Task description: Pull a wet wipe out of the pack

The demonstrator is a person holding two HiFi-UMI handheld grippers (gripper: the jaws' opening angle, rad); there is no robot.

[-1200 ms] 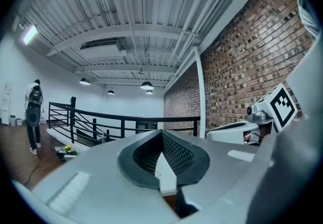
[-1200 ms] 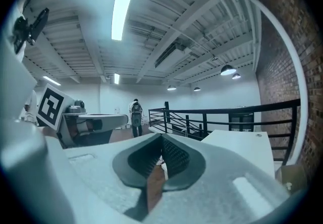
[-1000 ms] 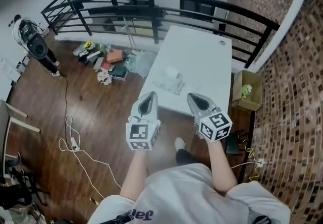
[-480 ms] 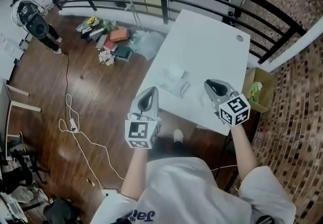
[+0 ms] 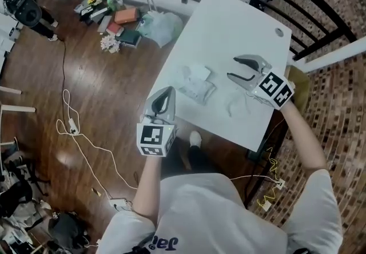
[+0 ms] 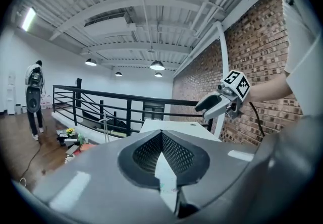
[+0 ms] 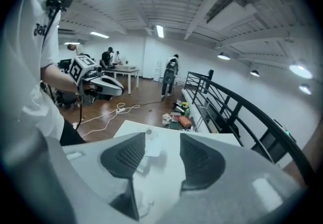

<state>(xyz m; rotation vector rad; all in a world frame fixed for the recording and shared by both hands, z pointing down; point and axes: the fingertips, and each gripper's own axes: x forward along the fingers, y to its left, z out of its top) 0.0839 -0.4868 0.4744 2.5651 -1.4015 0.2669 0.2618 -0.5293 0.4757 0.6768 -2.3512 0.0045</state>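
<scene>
One pack (image 5: 197, 82) (outline blurry) lies on table (image 5: 240, 24).

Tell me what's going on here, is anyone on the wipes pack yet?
Not yet. A person holds a gripper in each hand at a white table. The right gripper hangs above the table, pointing toward the wipes pack, its jaws opening with nothing between them. The left gripper has its jaws together and sits at the table's near edge, short of the pack. A crumpled white piece, possibly a wipe, lies beside the pack.
</scene>
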